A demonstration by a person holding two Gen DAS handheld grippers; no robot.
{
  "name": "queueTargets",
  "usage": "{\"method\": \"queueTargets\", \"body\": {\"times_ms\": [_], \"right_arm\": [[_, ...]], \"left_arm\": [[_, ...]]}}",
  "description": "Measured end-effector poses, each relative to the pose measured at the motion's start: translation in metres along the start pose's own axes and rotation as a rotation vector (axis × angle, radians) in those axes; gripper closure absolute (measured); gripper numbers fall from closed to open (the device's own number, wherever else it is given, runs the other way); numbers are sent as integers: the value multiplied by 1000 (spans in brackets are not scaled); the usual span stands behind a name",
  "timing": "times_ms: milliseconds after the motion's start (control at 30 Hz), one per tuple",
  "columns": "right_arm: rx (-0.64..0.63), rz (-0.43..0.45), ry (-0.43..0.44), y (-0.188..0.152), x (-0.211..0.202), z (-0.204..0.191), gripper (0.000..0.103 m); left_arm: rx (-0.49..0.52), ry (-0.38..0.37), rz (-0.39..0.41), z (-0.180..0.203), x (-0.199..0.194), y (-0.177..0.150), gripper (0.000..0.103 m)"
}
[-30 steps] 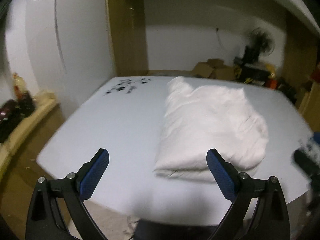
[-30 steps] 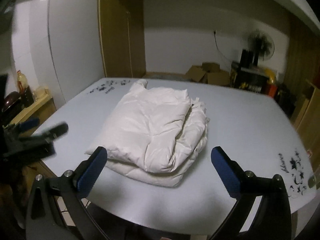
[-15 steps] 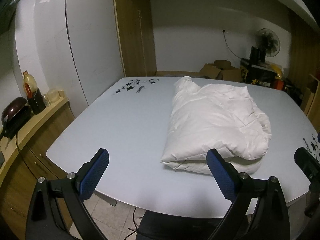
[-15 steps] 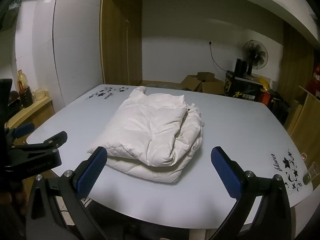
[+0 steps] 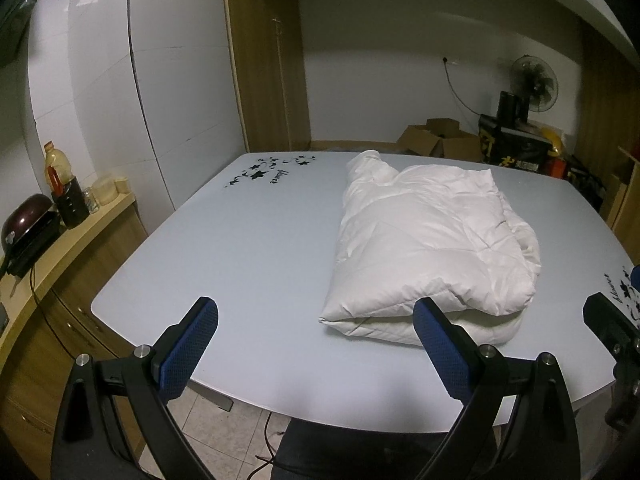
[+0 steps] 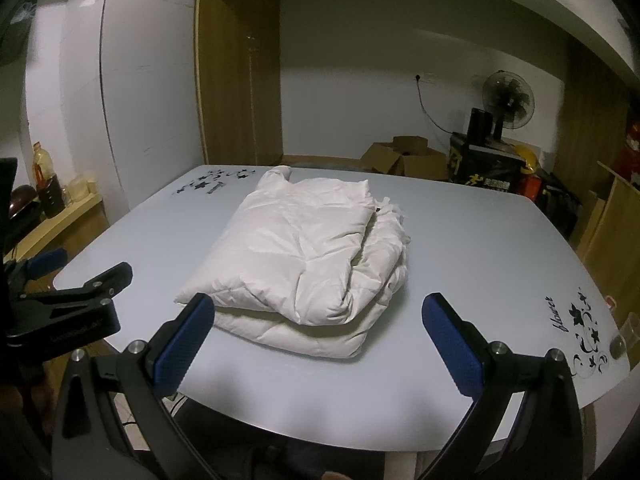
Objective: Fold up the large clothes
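Both the left gripper (image 5: 316, 344) and right gripper (image 6: 318, 340) hang wide open and empty at the near edge of a smooth pale-blue table (image 5: 248, 248). The puffy, quilted white folded jacket (image 6: 304, 256) lies mid-table; cardboard boxes (image 6: 404, 158) sit beyond.

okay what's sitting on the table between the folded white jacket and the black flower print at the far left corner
Nothing. In the left wrist view, the table is bare between the folded white jacket and the flower print.
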State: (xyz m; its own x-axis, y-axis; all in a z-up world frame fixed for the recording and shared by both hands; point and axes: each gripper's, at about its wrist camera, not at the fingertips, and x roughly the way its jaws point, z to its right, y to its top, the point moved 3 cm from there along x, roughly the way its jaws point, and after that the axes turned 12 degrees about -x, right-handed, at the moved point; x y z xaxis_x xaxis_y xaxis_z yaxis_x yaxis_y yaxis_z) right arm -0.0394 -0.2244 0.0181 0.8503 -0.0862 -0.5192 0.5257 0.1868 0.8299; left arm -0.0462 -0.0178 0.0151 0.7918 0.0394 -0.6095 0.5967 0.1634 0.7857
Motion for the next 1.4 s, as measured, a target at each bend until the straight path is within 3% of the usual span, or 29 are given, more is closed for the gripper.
{"method": "queueTargets", "body": {"times_ms": [567,1033,1200,1400], "right_arm": [[6,-1,5,1,-1,-1,0],[6,1,-49,1,-2,0,0],[-52,50,-156,3,-11,-9,0],[-47,48,-140,5,-12,-9,0]], "left_arm": [[3,-15,-9,0,0,-1,5],[-22,-32,-19,-4,3,1,5],[-15,-38,-17,-3,1,0,5],[-16,-43,-20,-2,0,-1,5]]}}
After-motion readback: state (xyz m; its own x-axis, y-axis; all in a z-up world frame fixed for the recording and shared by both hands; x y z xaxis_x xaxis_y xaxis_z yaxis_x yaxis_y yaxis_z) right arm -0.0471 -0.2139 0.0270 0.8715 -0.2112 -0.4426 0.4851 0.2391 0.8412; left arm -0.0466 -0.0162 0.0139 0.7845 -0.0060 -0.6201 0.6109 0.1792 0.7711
